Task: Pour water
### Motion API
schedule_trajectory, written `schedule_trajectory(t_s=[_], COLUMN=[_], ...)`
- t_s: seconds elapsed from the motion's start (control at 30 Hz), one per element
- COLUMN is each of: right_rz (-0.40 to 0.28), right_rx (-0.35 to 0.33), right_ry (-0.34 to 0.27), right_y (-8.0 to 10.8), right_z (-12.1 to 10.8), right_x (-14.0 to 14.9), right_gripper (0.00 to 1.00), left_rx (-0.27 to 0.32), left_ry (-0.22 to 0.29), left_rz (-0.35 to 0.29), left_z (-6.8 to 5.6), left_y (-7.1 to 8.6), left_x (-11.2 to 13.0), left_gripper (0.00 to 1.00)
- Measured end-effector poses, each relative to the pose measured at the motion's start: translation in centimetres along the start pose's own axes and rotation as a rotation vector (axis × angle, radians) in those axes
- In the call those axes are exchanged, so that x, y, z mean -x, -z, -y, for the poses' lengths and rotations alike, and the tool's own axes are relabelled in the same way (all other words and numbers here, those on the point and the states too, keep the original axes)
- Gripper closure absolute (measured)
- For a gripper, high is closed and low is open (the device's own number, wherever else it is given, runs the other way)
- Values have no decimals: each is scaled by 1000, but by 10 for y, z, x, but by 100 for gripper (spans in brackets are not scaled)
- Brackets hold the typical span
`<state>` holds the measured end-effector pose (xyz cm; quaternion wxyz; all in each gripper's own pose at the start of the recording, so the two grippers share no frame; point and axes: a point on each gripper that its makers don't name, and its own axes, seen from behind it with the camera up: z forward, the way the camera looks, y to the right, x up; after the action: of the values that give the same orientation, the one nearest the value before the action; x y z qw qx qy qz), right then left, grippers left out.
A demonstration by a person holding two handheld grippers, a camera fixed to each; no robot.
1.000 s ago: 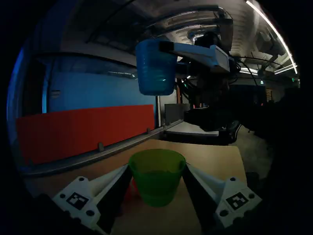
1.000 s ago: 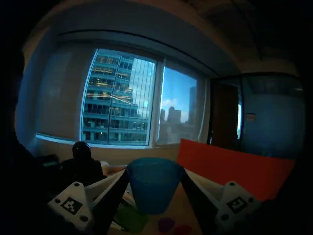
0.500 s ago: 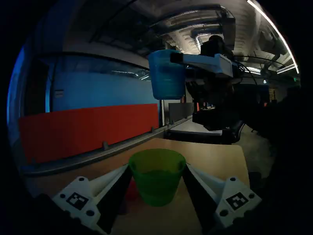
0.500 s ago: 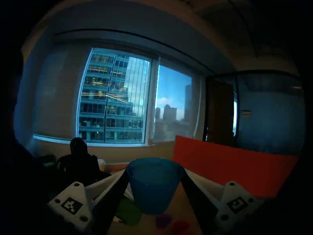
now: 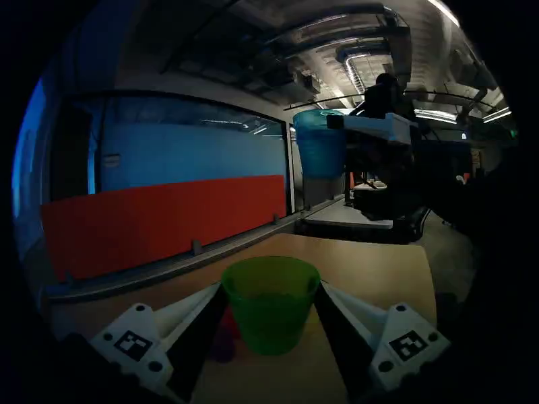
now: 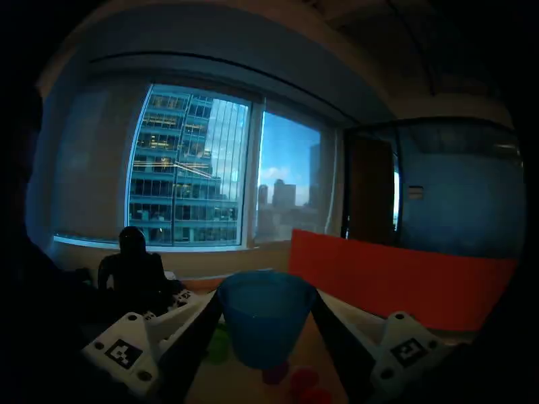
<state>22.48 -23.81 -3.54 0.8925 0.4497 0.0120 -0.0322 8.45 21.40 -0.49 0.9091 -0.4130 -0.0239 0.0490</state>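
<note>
A green cup (image 5: 271, 311) stands upright between the white fingers of my left gripper (image 5: 271, 316), which is shut on it just above the wooden table (image 5: 367, 266). In the right gripper view a blue cup (image 6: 265, 324) is pinched upright by my right gripper (image 6: 265, 330), with a little water near its bottom. Farther off in the left gripper view, that same blue cup (image 5: 321, 152) hangs in the air at the upper right, held by the right gripper (image 5: 367, 126), level with the ceiling pipes.
A red divider panel (image 5: 162, 219) runs along the table's far side. Small red and purple items (image 6: 296, 377) lie on the table below the blue cup, and a green one (image 6: 217, 345) beside them. A dark figure (image 6: 131, 269) sits before the windows.
The blue cup with the right gripper has drifted right and lower in the left gripper view, away from above the green cup. The green cup has stayed put.
</note>
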Motion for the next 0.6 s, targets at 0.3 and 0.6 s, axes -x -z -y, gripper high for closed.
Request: schedule_trajectory(t_s=[0.3, 0.6], right_rz=[6, 21], right_rx=[-4, -23], right_ry=[-6, -24], right_y=[9, 11], right_z=[1, 8], right_x=[11, 29], right_gripper=[7, 7], left_rx=[-15, -22], left_ry=[-14, -14], left_rz=[11, 34], left_z=[4, 7], left_y=[6, 7], left_x=[0, 7], left_gripper=[14, 14])
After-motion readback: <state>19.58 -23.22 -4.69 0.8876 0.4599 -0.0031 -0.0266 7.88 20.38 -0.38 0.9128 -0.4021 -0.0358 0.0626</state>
